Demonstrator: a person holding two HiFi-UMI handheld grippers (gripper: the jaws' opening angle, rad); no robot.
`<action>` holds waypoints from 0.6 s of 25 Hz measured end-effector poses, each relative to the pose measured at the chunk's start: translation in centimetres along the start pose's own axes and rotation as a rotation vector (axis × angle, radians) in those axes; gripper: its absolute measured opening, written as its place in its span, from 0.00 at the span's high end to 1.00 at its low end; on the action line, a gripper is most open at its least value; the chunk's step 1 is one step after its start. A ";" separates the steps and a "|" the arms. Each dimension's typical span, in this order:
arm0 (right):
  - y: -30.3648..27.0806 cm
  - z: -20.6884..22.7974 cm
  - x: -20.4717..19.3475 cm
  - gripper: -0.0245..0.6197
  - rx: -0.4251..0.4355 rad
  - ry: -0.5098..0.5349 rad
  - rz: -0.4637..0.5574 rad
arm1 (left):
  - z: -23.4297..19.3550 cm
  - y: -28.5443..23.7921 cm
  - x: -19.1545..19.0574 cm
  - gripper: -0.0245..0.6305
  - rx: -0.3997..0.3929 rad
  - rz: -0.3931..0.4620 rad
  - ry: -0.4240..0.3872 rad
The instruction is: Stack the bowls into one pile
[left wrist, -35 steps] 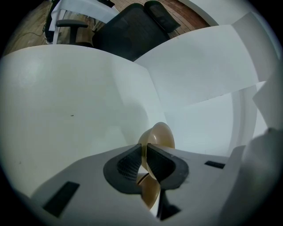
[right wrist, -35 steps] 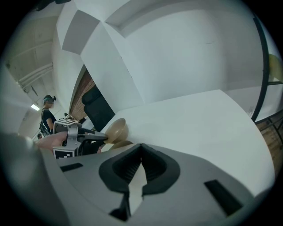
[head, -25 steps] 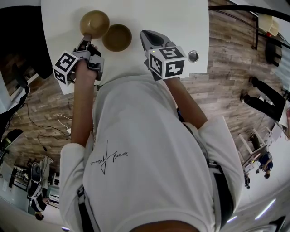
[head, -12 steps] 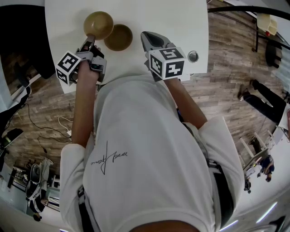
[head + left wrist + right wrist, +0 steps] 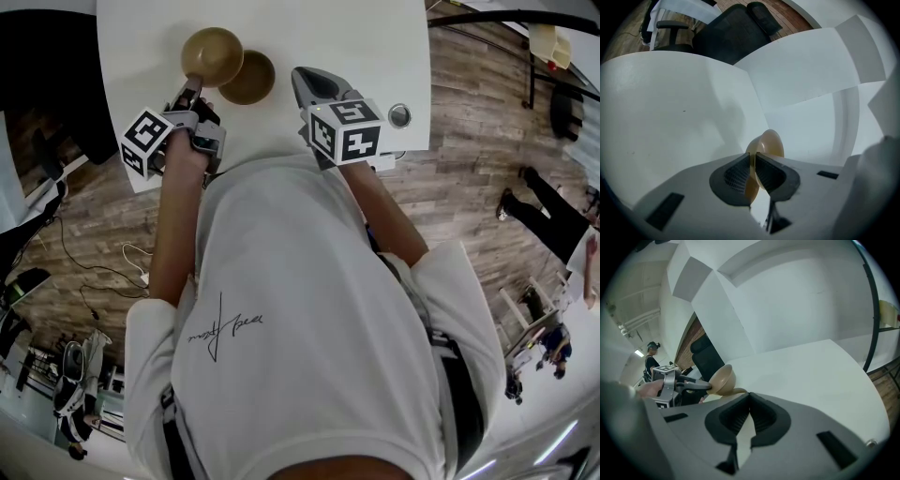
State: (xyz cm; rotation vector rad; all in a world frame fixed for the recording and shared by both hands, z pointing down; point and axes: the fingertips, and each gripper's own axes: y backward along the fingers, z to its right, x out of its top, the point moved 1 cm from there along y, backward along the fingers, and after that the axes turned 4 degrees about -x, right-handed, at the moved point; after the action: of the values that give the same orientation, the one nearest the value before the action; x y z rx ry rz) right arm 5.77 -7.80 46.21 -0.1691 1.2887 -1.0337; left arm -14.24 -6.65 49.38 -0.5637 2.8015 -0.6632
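On the white round table (image 5: pixel 356 37) a tan bowl (image 5: pixel 253 79) sits near the front edge. A second tan bowl (image 5: pixel 211 53) hangs tilted just left of it, overlapping its left rim. My left gripper (image 5: pixel 190 87) is shut on the near rim of that bowl. In the left gripper view the bowl (image 5: pixel 770 144) shows edge-on, its rim pinched by the left gripper (image 5: pixel 753 158). My right gripper (image 5: pixel 307 82) rests to the right of the bowls, shut with nothing in it. In the right gripper view the right gripper (image 5: pixel 750 398) shows with the held bowl (image 5: pixel 723 378) beyond it.
A small round metal cap (image 5: pixel 400 116) lies on the table at the right, near the edge. A black office chair (image 5: pixel 736 28) stands beyond the table's far side. Wooden floor (image 5: pixel 478 112) surrounds the table, with people standing far off at the right.
My left gripper has carried its bowl to the right, from beside the resting bowl to overlapping its left rim. The right gripper has stayed put.
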 end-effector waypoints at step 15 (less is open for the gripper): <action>1.5 0.5 -0.9 0.95 -0.015 -0.017 0.017 | -0.1 0.3 -3.8 0.90 0.005 -0.078 -0.027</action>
State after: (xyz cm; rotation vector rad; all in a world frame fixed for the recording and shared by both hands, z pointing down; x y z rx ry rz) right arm 7.02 -6.51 46.11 -0.1775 1.2809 -1.0070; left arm -10.89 -4.77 49.73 -0.6795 2.7643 -0.6720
